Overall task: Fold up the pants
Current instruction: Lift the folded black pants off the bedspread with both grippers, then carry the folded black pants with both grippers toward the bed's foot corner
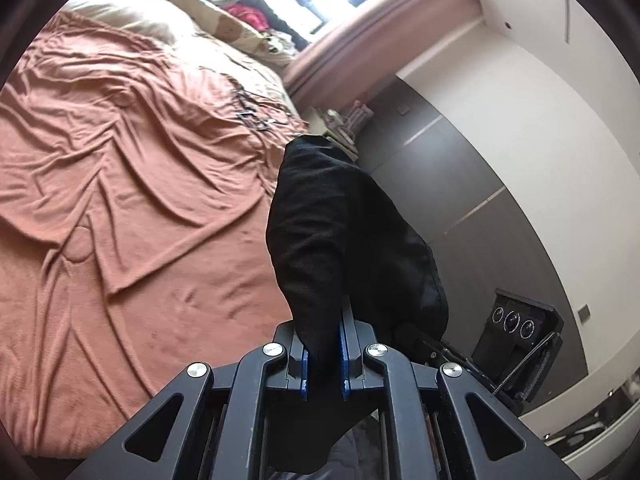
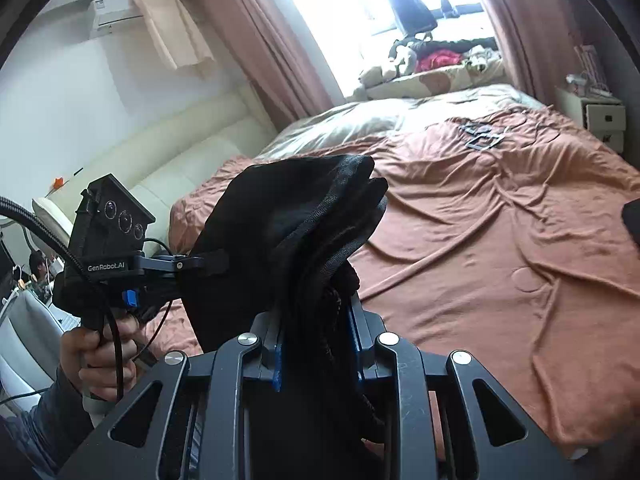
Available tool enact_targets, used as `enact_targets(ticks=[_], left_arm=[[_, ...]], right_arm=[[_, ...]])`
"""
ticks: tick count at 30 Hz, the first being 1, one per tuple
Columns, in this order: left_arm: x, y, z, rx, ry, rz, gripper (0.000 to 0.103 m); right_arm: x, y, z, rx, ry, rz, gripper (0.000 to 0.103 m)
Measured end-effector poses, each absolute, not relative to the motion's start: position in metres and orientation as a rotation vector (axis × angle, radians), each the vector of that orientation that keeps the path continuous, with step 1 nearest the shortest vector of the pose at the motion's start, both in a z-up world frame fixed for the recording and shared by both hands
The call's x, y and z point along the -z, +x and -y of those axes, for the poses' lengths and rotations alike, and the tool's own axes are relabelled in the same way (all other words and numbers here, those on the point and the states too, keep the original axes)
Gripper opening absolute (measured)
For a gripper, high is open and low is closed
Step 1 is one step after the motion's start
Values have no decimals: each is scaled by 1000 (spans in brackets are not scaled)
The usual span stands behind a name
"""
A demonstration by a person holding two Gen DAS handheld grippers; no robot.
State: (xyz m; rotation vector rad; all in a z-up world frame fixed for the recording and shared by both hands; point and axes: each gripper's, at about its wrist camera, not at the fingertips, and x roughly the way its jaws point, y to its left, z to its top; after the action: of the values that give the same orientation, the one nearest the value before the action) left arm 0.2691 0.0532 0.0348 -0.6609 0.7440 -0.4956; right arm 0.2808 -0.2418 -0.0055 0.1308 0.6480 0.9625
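The black pants [image 1: 332,220] hang bunched in the air above the bed, held between both grippers. In the left wrist view my left gripper [image 1: 322,320] is shut on a fold of the fabric, its blue pads pressing from both sides. The right gripper's camera housing [image 1: 516,320] shows behind the cloth at the right. In the right wrist view my right gripper [image 2: 318,316] is shut on a thick wad of the pants [image 2: 288,216], several layers and a hem standing up from the jaws. The left gripper [image 2: 208,262], carried by a hand [image 2: 100,356], pinches the same cloth at the left.
A wrinkled terracotta sheet [image 2: 500,240] covers the bed below. A small grey strap-like item [image 2: 482,136] lies near the far side, and a cream headboard [image 2: 192,160] stands at the left. A white nightstand [image 2: 600,120] stands at the right. Grey wardrobe doors [image 1: 460,160] are beside the bed.
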Motion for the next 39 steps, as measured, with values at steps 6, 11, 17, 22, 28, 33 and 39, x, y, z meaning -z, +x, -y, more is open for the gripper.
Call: enact_targets(ticks=[6,11,17,22,28,33,39], left_arm=[[-47,256,-20,535,-628,-735,12],[-57,249,7,574,-598,-724,12],[-70,242,47,621,-555,-722,12],[-77,241,77,662,-529,-720,12],[-83,243,114,705,-499,-728,12],[-86,249,142,738,-475,-735,12],[-95,259,176,783,-454,-736,12]], right_arm=[[-6,254,274,-923,119,-612,22],[-16,235,300,-896,111,-583,22],[-24,223,326,-862,108,-565,22],[-29,213,346,-834,106,-540,22],[-33,201,366,-796,101,-517,22],[-37,189,382,-763,95,-502,22],[-43,179,396,-729,88,-483,21]])
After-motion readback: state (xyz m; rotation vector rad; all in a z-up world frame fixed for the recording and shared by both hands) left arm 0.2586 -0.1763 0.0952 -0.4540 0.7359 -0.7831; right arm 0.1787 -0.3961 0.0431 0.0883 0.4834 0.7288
